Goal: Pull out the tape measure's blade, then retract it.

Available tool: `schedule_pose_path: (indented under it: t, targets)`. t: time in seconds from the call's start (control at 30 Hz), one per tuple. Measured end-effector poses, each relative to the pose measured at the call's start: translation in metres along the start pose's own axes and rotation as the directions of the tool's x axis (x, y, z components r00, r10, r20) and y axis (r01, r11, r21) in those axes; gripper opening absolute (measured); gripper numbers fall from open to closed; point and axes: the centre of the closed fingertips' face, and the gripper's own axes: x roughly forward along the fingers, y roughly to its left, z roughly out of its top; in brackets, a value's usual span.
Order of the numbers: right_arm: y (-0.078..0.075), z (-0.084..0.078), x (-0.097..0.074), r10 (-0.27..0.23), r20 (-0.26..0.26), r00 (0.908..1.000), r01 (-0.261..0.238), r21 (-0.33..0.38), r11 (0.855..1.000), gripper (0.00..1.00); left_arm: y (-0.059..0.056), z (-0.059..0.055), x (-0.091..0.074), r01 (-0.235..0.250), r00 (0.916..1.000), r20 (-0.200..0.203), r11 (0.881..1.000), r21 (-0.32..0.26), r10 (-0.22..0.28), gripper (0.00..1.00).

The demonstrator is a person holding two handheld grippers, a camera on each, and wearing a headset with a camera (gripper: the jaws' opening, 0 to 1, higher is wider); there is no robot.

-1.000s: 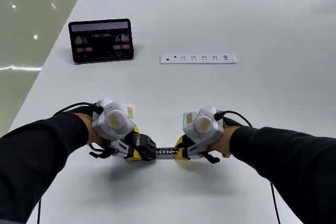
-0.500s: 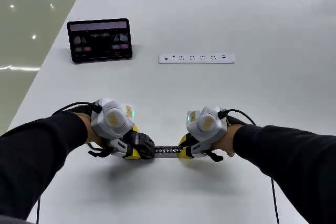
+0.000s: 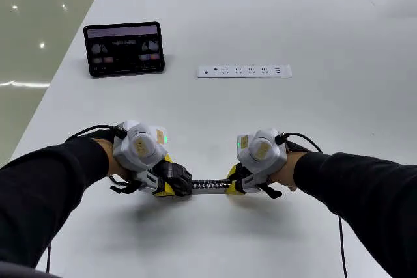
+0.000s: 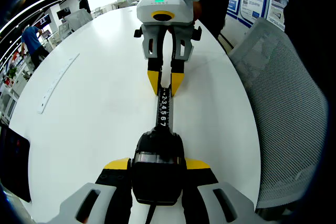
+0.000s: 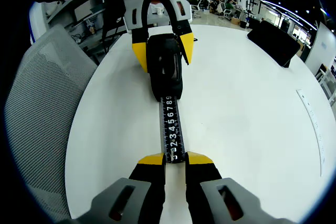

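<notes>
Case (image 5: 164, 66) is found at the near edge of the table (image 3: 260, 24), a little left of centre, resting on the top. It is clamped across its two sides by the left gripper (image 4: 157, 165), whose jaws are closed firmly on it.

Blade (image 5: 172, 127) is drawn out a short way to the right, with a short run of printed digits exposed. Its free end is pinched by the right gripper (image 5: 176, 159), jaws together on the flat faces. The blade is held low, just above the table or on it; which cannot be told.

Tablet (image 3: 124, 49) and strip (image 3: 244, 71) are noted at the far side, well apart from the work.

Handling, as judged:
- Case is taken to be hard, compact and fairly weighty. The dark shell is likely grippy, so the side grip is thought sound.
- Blade is taken to be thin, springy steel, smooth and likely slippery between pads, with keen edges.
- It is best taken at the end, close to the tip, and pulled in line with the case mouth so it is not kinked.
- A return spring is presumed, so snap-back is to be expected if the blade is let go at once. A guided return is advised.
</notes>
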Motion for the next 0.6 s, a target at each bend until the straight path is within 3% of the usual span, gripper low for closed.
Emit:
schedule_pose_path:
  t: [0.6]
  targets:
    - [-0.0017,-0.0102,-0.0073,-0.002,-0.007,1.0000,0.002,0.015,1.000,0.08,-0.0002,0.0003,0.0003,-0.002,1.0000,0.001,1.000,-0.004,0.002,0.33]
